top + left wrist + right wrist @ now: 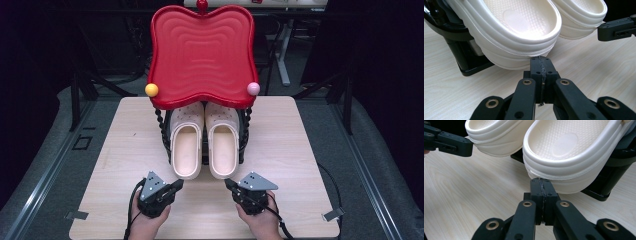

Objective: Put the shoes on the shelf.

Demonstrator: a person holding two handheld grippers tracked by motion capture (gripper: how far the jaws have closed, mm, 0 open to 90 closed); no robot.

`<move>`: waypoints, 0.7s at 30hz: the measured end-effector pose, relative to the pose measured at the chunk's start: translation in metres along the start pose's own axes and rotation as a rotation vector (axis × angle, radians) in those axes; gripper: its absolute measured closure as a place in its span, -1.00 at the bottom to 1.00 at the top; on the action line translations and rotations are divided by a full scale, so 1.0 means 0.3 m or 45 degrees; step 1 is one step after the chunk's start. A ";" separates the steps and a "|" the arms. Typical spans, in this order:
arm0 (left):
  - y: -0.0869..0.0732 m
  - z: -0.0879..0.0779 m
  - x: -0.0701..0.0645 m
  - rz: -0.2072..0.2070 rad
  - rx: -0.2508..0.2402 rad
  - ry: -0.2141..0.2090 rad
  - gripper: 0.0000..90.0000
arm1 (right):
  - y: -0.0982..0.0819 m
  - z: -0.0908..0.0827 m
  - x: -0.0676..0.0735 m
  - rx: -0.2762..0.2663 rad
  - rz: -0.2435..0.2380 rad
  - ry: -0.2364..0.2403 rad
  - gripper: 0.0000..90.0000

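Two cream clogs rest side by side on the lower shelf of a black rack (167,145), heels toward me: the left clog (186,145) and the right clog (222,145). My left gripper (179,184) sits just in front of the left clog's heel (524,40), jaws pressed together with nothing between them. My right gripper (227,183) sits just in front of the right clog's heel (571,152), also shut and empty. In the left gripper view my left gripper (540,60) nearly touches the heel; in the right gripper view my right gripper (541,181) does the same.
A red wavy tray (200,55) tops the rack, with a yellow ball (151,90) and a pink ball (253,88) at its front corners. The light wooden table (125,150) has bare room at both sides. Dark floor and metal frames surround it.
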State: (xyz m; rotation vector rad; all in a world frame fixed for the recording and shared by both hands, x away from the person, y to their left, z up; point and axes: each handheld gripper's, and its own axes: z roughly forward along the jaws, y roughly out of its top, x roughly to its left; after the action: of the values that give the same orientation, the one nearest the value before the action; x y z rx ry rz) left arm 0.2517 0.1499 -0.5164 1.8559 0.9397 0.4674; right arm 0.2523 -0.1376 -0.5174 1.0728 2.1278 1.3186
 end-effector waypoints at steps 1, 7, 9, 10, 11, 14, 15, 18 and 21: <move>0.001 0.000 0.000 -0.004 -0.002 -0.001 0.99 | 0.001 -0.001 0.000 0.004 0.002 0.000 0.99; 0.009 -0.003 0.001 -0.004 -0.001 0.008 0.99 | 0.009 -0.005 0.000 -0.012 0.007 0.002 0.99; 0.013 -0.004 0.004 -0.006 -0.002 0.007 0.99 | 0.015 -0.006 0.000 -0.009 0.004 -0.002 0.99; 0.018 -0.007 0.007 -0.006 0.007 0.008 0.99 | 0.018 -0.007 0.000 -0.010 0.008 -0.003 0.99; 0.021 -0.007 0.010 -0.008 -0.008 0.009 0.99 | 0.021 -0.007 -0.001 -0.017 0.006 -0.007 0.99; 0.031 -0.007 0.020 -0.004 -0.010 0.020 0.99 | 0.029 -0.012 -0.007 -0.016 0.006 -0.016 0.99; 0.035 -0.007 0.025 -0.007 -0.008 0.021 0.99 | 0.031 -0.012 -0.009 -0.018 0.002 -0.021 0.99; 0.045 0.000 0.043 -0.013 -0.007 0.031 0.99 | 0.038 -0.010 -0.015 -0.019 -0.001 -0.033 0.99; 0.058 0.011 0.058 -0.012 -0.004 0.038 0.99 | 0.051 -0.005 -0.023 -0.030 0.004 -0.045 0.99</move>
State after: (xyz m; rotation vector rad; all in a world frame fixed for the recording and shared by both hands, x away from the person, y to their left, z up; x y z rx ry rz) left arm 0.2718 0.1574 -0.5039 1.8454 0.9662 0.4916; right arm 0.2617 -0.1399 -0.5034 1.0826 2.0809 1.3133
